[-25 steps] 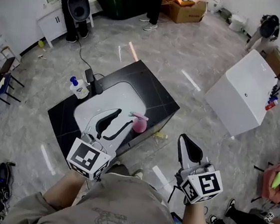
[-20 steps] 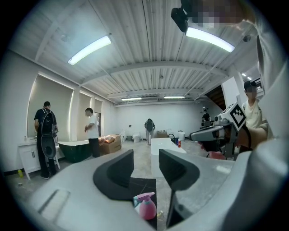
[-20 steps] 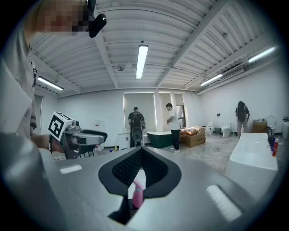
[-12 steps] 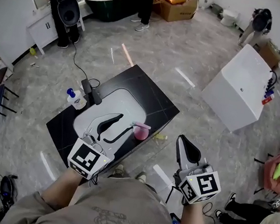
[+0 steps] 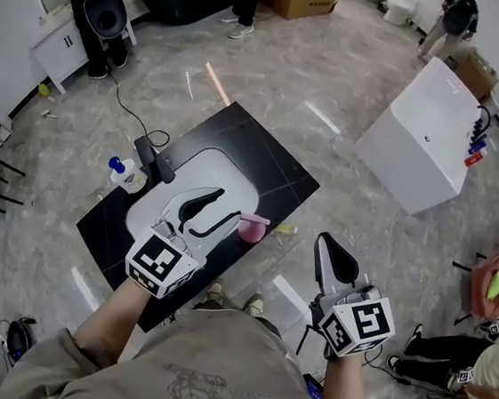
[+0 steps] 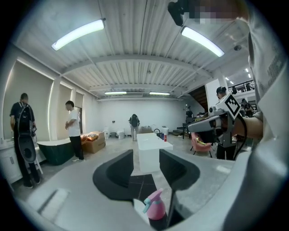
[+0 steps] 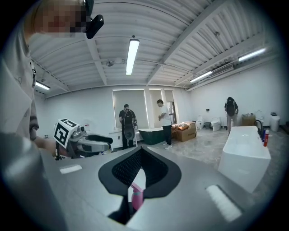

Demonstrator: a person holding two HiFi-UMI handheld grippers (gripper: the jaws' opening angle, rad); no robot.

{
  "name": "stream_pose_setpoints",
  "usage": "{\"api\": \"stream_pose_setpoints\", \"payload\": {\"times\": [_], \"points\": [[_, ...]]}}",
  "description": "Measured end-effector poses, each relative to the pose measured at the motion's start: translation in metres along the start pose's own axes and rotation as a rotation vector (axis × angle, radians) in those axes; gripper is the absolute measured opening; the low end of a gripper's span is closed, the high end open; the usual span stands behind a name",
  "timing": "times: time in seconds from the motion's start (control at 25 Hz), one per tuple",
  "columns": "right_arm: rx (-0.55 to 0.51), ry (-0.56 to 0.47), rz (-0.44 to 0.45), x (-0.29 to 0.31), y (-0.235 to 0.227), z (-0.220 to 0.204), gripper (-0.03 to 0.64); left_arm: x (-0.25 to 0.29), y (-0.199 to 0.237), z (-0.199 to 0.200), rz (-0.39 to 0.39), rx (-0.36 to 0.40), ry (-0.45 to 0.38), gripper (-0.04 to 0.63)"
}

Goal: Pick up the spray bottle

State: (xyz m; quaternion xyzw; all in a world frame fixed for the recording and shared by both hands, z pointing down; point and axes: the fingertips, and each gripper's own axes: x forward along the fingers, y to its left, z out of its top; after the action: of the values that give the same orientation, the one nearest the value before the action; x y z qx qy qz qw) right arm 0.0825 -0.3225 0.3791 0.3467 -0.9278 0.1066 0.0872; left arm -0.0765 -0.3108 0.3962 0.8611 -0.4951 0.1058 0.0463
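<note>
**Hovering open-jawed beside the pink bottle**

Head view: the left gripper point(image 5: 228, 207) is held over the white oval basin point(image 5: 165, 195) set in a black stone counter point(image 5: 267, 165). Its two black jaws are spread wide with nothing between them. The pink plastic spray bottle point(image 5: 249, 228) stands upright at the basin's near right edge, just right of the jaw tips; whether they touch cannot be told. The right gripper point(image 5: 325, 241) is well to the right, off the counter and above the floor, with its jaws pressed into one narrow wedge. Each gripper's cube carries black-and-white square markers. A small blue-capped bottle point(image 5: 119, 171) sits at the counter's far left; its label is too small to read.

Left gripper view: the left gripper point(image 6: 145, 168) has a broad, empty gap between its jaws, and the pink plastic spray bottle point(image 6: 156, 207) shows below them.

Right gripper view: the right gripper point(image 7: 142, 151) has its jaw tips meeting and grips nothing. The pink plastic spray bottle point(image 7: 137, 196) is seen far beyond them.
</note>
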Motion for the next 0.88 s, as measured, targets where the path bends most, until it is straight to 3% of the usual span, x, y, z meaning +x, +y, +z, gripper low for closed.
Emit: {"api": "stream_pose_setpoints", "payload": {"times": [0.16,0.44,0.76,0.88], "points": [[0.008,0.004,-0.009,0.003,-0.002,0.000,0.029,0.012,0.001,0.001,-0.039,0.062,-0.018,0.180],[0.027,0.050,-0.024,0.010,-0.009,-0.017,0.029,0.050,-0.021,-0.052,-0.226,0.101,0.147,0.207],[0.037,0.138,-0.017,0.014,-0.001,-0.053,0.029,0.079,-0.025,-0.118,-0.282,0.131,0.283,0.221],[0.054,0.167,-0.015,0.017,0.002,-0.066,0.029,0.087,-0.029,-0.134,-0.317,0.174,0.309,0.227]]}}
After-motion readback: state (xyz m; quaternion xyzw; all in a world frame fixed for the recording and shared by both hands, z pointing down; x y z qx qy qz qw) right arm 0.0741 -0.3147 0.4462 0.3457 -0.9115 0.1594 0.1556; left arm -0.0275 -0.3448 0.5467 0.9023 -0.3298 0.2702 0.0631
